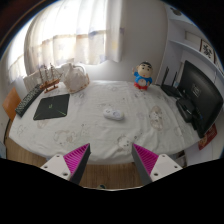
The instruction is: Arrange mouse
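A: Gripper view first: where is the mouse [114, 115], and why is nothing holding it?

B: It lies by itself on the pale cloth of the worktop [95, 135], well beyond the fingers [110, 158]. They stand wide apart and grip nothing; their pink pads [76, 158] frame bare cloth only. My guess is that the spread is readiness for a reach to the mouse, since the approach has not yet closed in.

A: Take the mouse as the landmark. What sits around it?

B: To its left, well apart, a dark mouse mat [52, 106] lies flat. That is probably where the mouse belongs, which would explain the task. Further left of the mouse, past the mat, a keyboard [30, 97] runs along the worktop's edge. Behind the mouse and a little to its right stands a small toy figure [143, 76], upright. Far to the mouse's right, a black monitor [201, 97] stands upright.

A: Anything close to the mouse that could get in the way?

B: Some small pale bits lie on the cloth to its right and near its left, too small to tell. The mouse itself has open cloth around it, so a straight approach from the near side looks free.
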